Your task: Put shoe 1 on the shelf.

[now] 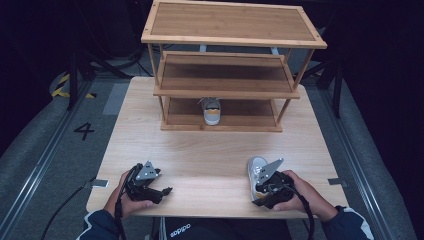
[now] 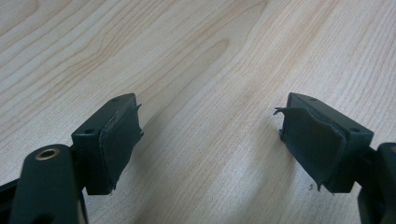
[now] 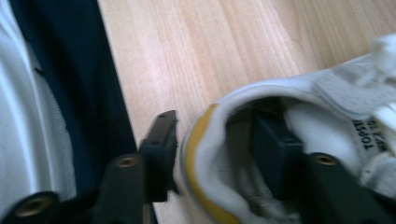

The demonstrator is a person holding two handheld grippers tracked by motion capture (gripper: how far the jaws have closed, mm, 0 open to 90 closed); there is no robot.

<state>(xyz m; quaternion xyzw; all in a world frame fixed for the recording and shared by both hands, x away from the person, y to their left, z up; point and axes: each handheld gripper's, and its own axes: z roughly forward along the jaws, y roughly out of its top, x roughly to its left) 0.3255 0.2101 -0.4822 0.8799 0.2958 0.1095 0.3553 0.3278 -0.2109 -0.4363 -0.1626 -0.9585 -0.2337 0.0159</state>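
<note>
A white sneaker with a yellow heel stripe (image 1: 256, 167) lies on the wooden table (image 1: 200, 150) at the front right, toe pointing away. My right gripper (image 1: 259, 192) is at its heel. In the right gripper view the sneaker (image 3: 327, 93) has its heel collar between the jaws of my right gripper (image 3: 215, 140): one jaw outside the heel, the other inside the opening with a gap to the wall, so the gripper is open. A matching sneaker (image 1: 212, 111) stands on the rack's bottom shelf. My left gripper (image 1: 162, 186) rests at the front left, and the left gripper (image 2: 210, 135) is open over bare wood.
A three-tier wooden shoe rack (image 1: 225, 92) stands at the back of the table, its upper two shelves bare. The table's front edge (image 3: 109, 70) runs close beside the right gripper, with dark clothing beyond it. Grey floor with rails flanks the table.
</note>
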